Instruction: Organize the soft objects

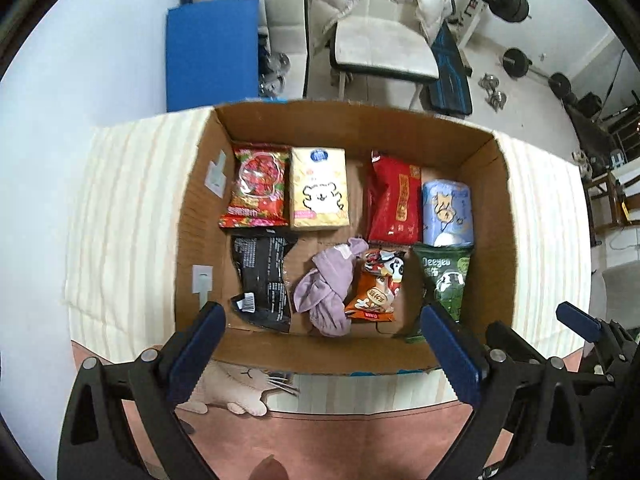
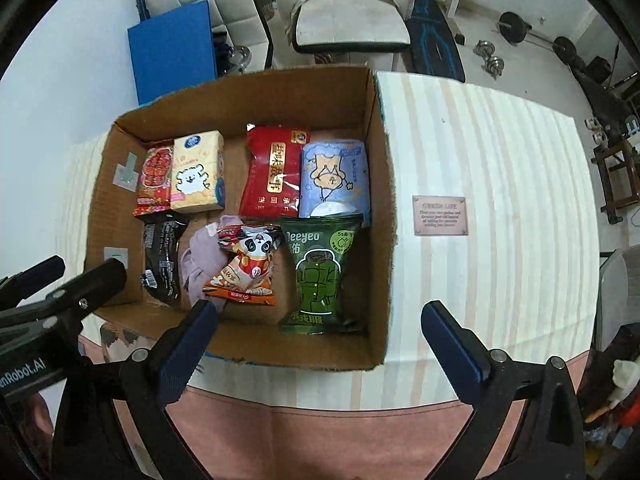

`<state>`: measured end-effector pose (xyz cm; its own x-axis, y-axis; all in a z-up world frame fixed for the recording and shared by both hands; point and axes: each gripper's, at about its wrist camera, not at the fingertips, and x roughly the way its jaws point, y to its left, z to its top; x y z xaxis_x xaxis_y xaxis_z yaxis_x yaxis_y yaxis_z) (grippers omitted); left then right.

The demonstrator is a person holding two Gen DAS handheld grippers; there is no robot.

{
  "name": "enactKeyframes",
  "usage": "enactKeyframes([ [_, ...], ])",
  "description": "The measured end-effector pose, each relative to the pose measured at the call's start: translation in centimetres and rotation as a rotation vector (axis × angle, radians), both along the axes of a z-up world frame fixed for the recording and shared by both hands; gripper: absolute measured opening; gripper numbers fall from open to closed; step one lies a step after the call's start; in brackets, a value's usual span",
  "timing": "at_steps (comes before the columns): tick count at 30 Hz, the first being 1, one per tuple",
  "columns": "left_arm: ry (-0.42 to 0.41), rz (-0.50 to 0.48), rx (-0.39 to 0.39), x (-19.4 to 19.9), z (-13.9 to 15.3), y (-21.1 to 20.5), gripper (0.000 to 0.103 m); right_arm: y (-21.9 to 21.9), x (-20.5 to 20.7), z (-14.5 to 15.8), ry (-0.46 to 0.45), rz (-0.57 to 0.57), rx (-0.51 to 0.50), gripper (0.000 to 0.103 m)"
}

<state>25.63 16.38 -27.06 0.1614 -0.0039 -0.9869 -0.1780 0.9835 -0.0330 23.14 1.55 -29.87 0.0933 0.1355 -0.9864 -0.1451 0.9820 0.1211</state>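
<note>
Both tools (image 1: 324, 344) (image 2: 320, 340) spread wide, empty, near cardboard box (image 1: 492, 216) holding packets.

The open brown cardboard box (image 1: 486, 216) sits on the cream striped tablecloth (image 2: 500, 160) and holds a far row of red strawberry-print packet (image 1: 256, 186), yellow bear-print tissue pack (image 1: 319, 188), red foil pouch (image 1: 394, 200) and blue paper roll (image 1: 447, 212), left to right, with a black plastic packet (image 1: 266, 280), crumpled lilac cloth (image 1: 328, 292), orange panda snack bag (image 1: 376, 286) and green Deeyeo pouch (image 1: 444, 276) nearer.

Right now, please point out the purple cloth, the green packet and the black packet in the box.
purple cloth (image 1: 326, 288): left wrist view, middle of the bunched fabric.
green packet (image 2: 320, 276): right wrist view, printed coat on its front.
black packet (image 1: 264, 276): left wrist view, centre of its printed face.
</note>
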Motion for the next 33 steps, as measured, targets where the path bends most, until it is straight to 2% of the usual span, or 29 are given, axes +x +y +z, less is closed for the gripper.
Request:
enactKeyframes([
  [7, -0.12, -0.01, 0.043, -3.3, 5.2, -1.5, 0.1, -1.9, -2.6, 4.7, -0.086, 0.008, 0.015, 0.103],
  [14, -0.21, -0.044, 0.088, -7.2, 10.1, -4.0, 0.1, -4.6, -6.5, 10.7, -0.2, 0.004, 0.024, 0.103],
  [28, -0.338, -0.034, 0.062, -13.0, 18.0, -6.2, 0.1, -8.8, -14.0, 20.9, -0.352, 0.002, 0.073, 0.103],
  [33, -0.383, -0.035, 0.087, -15.1, 20.0, -7.3, 0.1, -9.6, -16.3, 23.3, -0.381, 0.014, 0.079, 0.103],
])
